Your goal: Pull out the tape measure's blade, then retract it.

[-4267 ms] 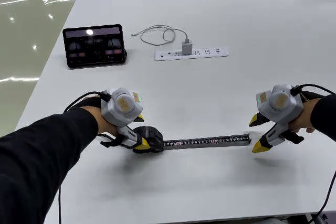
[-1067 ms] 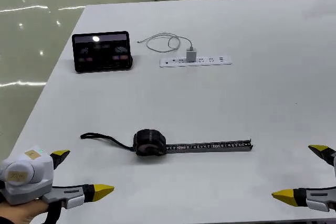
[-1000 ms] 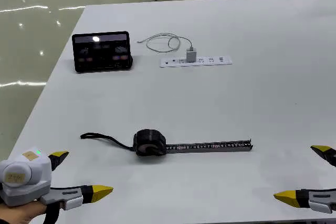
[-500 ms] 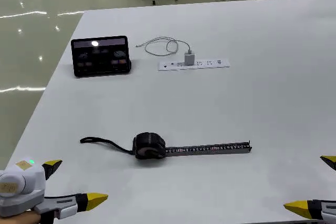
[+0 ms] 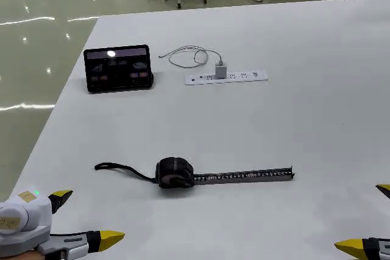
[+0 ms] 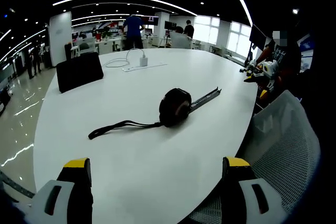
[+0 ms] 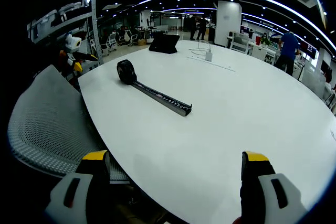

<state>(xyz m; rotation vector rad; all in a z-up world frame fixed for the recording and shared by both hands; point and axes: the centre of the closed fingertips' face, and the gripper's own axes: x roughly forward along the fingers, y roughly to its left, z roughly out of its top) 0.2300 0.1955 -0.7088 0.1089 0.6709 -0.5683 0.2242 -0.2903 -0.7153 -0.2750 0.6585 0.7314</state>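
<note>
A black tape measure [image 5: 175,172] lies on the white table [image 5: 244,126], its blade [image 5: 244,176] drawn out to the right and a black wrist strap [image 5: 119,168] trailing left. The same tape measure [image 6: 176,106] appears in the left gripper view, and the tape measure [image 7: 126,71] with its blade [image 7: 163,97] in the right gripper view. My left gripper [image 5: 85,217] hovers open at the near left corner, well short of the case. My right gripper [image 5: 372,220] hangs open at the near right edge, away from the blade's tip. Nothing sits between either pair of yellow-tipped fingers.
A dark tablet [image 5: 117,68] stands at the far left of the table. A white power strip [image 5: 226,77] with a plugged charger and coiled cable [image 5: 186,56] lies behind the tape. A mesh chair [image 7: 47,124] sits at the near edge. Office chairs and people stand beyond.
Both grippers let go of the tape measure and blade and drew back to the table's near edge. The tape stays extended on the table; over the last second the grippers sank slightly lower.
</note>
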